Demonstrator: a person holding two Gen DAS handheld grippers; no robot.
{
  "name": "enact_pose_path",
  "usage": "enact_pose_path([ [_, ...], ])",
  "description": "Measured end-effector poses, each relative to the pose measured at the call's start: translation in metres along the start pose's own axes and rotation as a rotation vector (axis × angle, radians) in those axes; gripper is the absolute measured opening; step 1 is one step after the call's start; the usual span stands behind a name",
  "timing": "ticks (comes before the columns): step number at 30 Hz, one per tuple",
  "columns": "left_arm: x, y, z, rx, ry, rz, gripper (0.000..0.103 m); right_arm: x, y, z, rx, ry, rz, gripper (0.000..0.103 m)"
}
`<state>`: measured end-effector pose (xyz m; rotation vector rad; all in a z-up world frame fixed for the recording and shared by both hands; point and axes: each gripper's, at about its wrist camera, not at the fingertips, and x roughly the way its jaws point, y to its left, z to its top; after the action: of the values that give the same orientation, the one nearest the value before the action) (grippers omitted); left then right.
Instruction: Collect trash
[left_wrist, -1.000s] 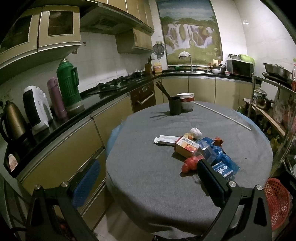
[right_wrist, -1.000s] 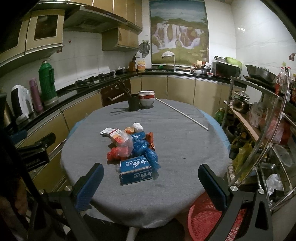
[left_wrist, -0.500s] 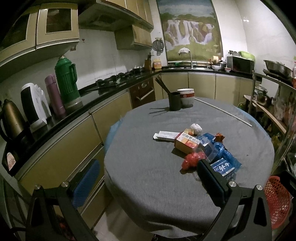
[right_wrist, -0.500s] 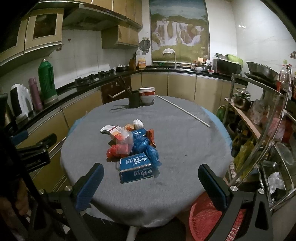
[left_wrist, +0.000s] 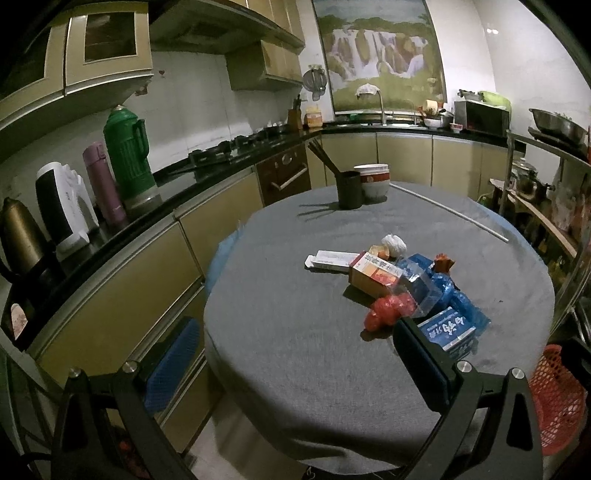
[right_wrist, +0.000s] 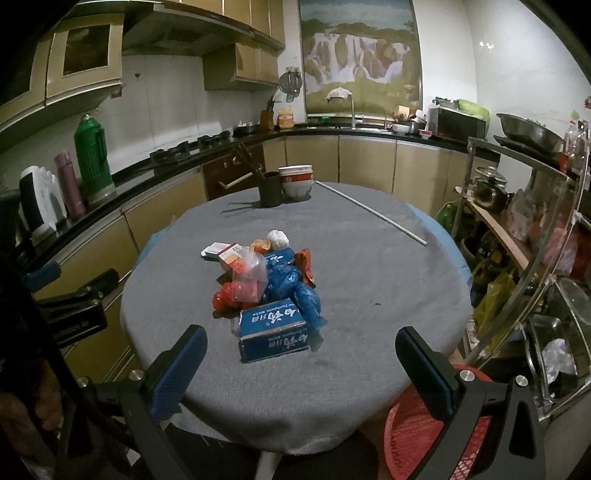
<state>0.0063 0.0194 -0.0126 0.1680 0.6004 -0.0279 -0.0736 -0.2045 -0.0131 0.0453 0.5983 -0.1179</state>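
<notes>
The left gripper (left_wrist: 295, 365) hangs off the table's (right_wrist: 369, 258) nine o'clock edge, fingers wide apart and holding nothing. The right gripper (right_wrist: 303, 369) waits at the six o'clock edge, its fingers likewise spread and empty. Nothing has been lifted yet, so this looks like the approach before the first pick.

The trash sits heaped near the middle of the round table, which is draped in a soft grey cloth. From nine toward three o'clock across the heap: a flat white carton (left_wrist: 332, 258), a stiff orange-and-white box (left_wrist: 375, 273), a crumpled red bag (right_wrist: 227, 297) under a clear crinkly bag (right_wrist: 251, 275), a glossy blue plastic bag (right_wrist: 291, 284), and a white wad of paper (right_wrist: 278, 239) at twelve o'clock. Nearest the right gripper lies a rigid blue cardboard box (right_wrist: 273, 328), touching the blue bag.

A red mesh basket (right_wrist: 413, 435) stands on the floor at about five o'clock, probably the bin. The next move likely calls for the right fingers to straddle the blue box squarely; the loose bags would need a pinch on a fold.
</notes>
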Motion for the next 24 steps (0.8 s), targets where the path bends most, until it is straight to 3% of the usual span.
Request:
enact_pose_path([
  [24,0.034,-0.014,0.009,0.01,0.06,0.014,0.103,0.039,-0.012,0.01,0.046,0.104,0.047,0.103],
])
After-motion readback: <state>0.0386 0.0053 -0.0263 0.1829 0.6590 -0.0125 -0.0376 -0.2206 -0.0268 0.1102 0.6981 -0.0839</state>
